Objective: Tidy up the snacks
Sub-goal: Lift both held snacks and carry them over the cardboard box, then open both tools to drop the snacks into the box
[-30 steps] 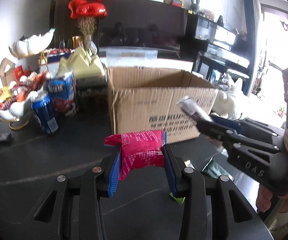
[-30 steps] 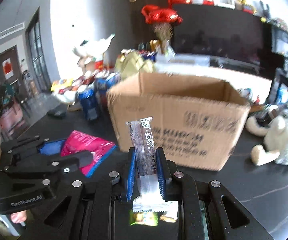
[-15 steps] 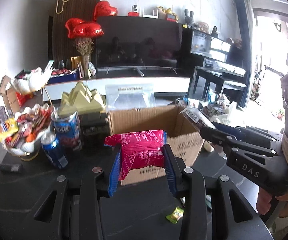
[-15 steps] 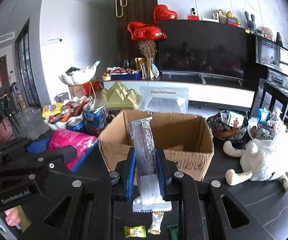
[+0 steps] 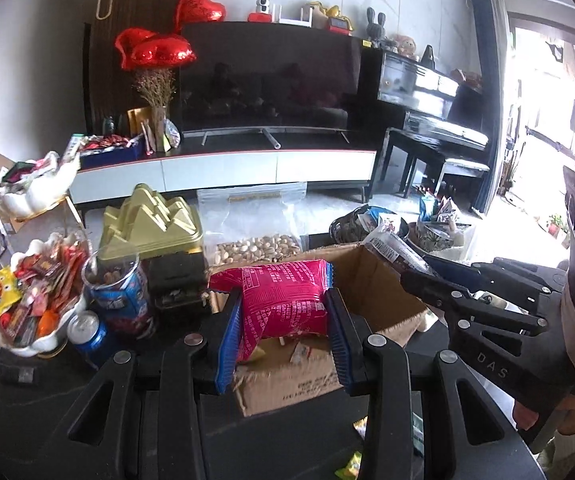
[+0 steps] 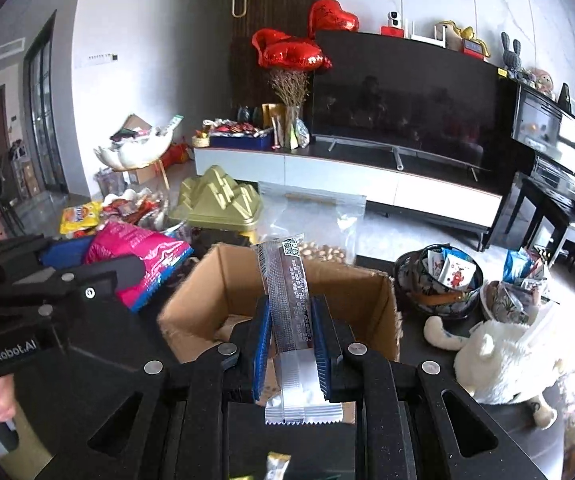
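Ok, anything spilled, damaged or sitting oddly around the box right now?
A few small wrapped candies lie loose on the dark table near the cardboard box, apart from the filled snack bowls. Nothing looks spilled or damaged.

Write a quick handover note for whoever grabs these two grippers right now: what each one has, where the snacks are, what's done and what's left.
Left gripper: shut on a pink snack bag, held above the cardboard box.
Right gripper: shut on a dark wrapped snack bar, also over the box, which is open.
Done: both snacks picked up; a few small packets already lie in the box.
Left: drop both into the box, then collect the loose candies on the black table. The heaped white snack dish and blue cans to the left look unsorted.
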`<state>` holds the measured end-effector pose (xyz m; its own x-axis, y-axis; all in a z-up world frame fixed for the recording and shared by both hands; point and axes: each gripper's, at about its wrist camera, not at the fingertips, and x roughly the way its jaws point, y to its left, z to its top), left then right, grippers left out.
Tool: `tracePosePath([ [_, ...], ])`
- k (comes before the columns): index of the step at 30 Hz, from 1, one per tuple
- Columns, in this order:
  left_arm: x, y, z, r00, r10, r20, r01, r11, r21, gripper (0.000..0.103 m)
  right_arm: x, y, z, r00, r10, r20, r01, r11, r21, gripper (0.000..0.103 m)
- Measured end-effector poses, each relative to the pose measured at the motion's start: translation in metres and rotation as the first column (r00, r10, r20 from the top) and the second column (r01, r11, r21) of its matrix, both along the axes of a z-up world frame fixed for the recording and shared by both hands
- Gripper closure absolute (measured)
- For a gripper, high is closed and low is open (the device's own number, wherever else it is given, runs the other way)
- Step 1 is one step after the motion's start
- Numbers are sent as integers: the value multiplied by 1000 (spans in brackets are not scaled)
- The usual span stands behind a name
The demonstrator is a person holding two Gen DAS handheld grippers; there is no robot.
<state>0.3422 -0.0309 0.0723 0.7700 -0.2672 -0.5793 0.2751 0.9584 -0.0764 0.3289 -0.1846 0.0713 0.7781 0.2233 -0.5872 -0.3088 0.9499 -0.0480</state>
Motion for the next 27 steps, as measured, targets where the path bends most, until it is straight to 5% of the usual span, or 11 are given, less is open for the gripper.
tracePosePath([
  [10, 59, -13, -26, 999, 25, -46, -23, 999, 30, 56, 47, -5, -25, 1000, -17, -22, 17, 1000, 24, 80],
  [12, 60, -14, -30, 997, 76, -31, -74, 994, 82, 46, 50, -7, -29, 999, -38, -17, 38, 999, 12, 60],
  [13, 57, -15, -32, 995, 93, -25, -90, 990, 104, 44, 50, -9, -30, 998, -59, -3, 59, 998, 5, 50],
  [27, -37, -26, -15, 997, 9, 70, -17, 993, 114, 34, -24, -34, -23, 995, -98, 31, 97, 995, 34, 36],
])
